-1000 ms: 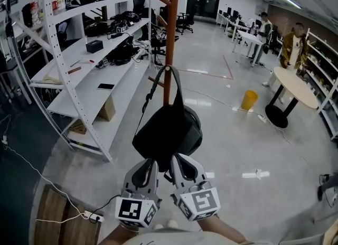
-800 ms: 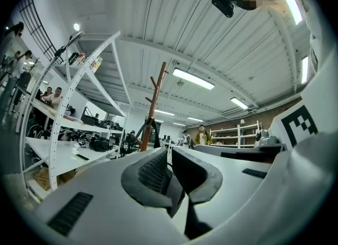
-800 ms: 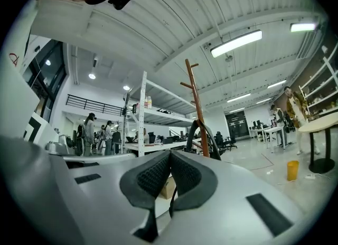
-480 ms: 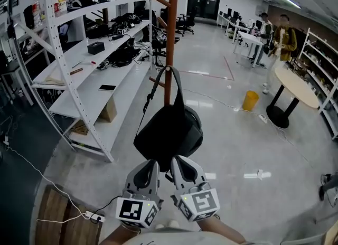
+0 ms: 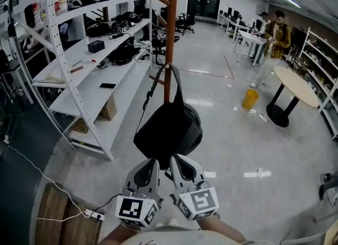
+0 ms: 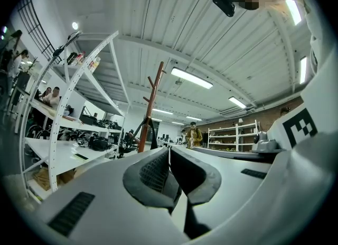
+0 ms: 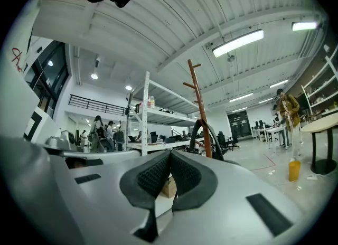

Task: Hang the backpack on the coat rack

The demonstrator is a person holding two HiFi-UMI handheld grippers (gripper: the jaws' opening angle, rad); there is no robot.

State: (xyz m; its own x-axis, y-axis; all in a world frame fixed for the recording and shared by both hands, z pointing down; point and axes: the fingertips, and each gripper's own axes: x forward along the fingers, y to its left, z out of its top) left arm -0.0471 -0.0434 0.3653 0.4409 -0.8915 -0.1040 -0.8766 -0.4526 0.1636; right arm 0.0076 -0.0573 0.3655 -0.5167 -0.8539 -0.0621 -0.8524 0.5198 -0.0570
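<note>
A black backpack (image 5: 168, 130) hangs by its top loop from a peg of the brown wooden coat rack (image 5: 171, 33), its body resting against the pole. Just in front of its lower edge, my left gripper (image 5: 149, 163) and right gripper (image 5: 178, 160) stand side by side, both shut and empty, apart from the bag. In the left gripper view the shut jaw tips (image 6: 169, 151) point toward the rack (image 6: 149, 106). Past the right gripper's shut tips (image 7: 170, 154), that gripper's view shows the rack pole (image 7: 199, 109) with the bag's loop (image 7: 196, 133) on it.
White metal shelving (image 5: 90, 64) with gear runs along the left of the rack. A yellow bin (image 5: 249, 100) and a round table (image 5: 298, 88) stand at the right, with people (image 5: 273, 33) behind them. A power strip (image 5: 95, 217) and cable lie near my feet.
Both grippers and the backpack have stayed put. A person in a brown jacket at the back right has walked further away toward the left.
</note>
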